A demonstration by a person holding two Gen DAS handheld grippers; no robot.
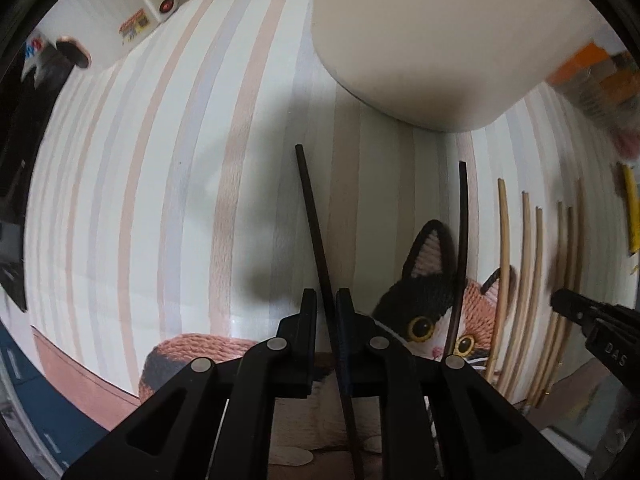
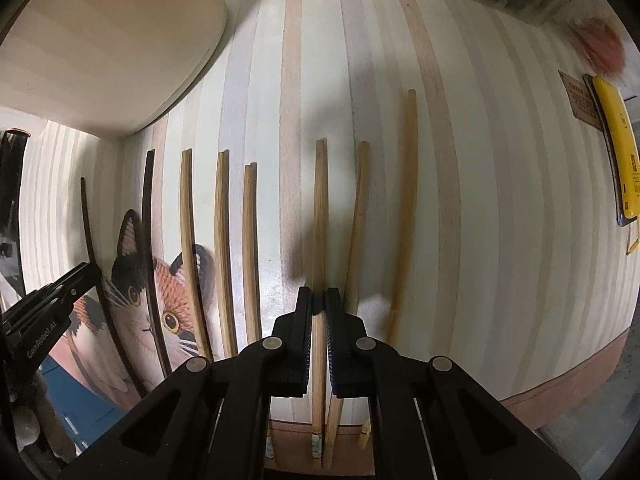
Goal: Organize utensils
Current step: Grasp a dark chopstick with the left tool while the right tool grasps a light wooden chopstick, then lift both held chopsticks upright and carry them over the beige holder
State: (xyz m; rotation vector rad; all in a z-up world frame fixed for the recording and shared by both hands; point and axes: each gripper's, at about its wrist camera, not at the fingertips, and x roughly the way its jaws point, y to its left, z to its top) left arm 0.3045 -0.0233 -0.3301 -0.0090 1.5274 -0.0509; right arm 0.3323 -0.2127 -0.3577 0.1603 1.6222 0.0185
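A: Closest to us in the left wrist view, our left gripper [image 1: 326,312] has its jaws clamped on a dark chopstick [image 1: 316,232], which runs up from bottom centre toward the middle of the frame.

B: And in the right wrist view our right gripper [image 2: 319,308] has its jaws together on a light wooden chopstick [image 2: 320,216], running from the lower edge up to mid-frame.

A: Just beside ours, right of centre, a second dark chopstick [image 1: 462,240] lies across the cat picture [image 1: 424,300] printed on the striped mat [image 1: 168,208] that covers the worktop.

B: We see that cat at lower left, with both dark sticks over it. Between it and our stick lie three more wooden chopsticks [image 2: 222,248], side by side and slightly apart.

A: They show at our right edge too, above the tip of your gripper at lower right.

B: To the right of our stick, two more lie: one touching it near our jaws, the other near but apart.

A: Farther off, a cream container [image 1: 420,48] fills our upper right.

B: It is at upper left for us. At the far right edge lies a yellow object [image 2: 616,144], well apart from the chopsticks.
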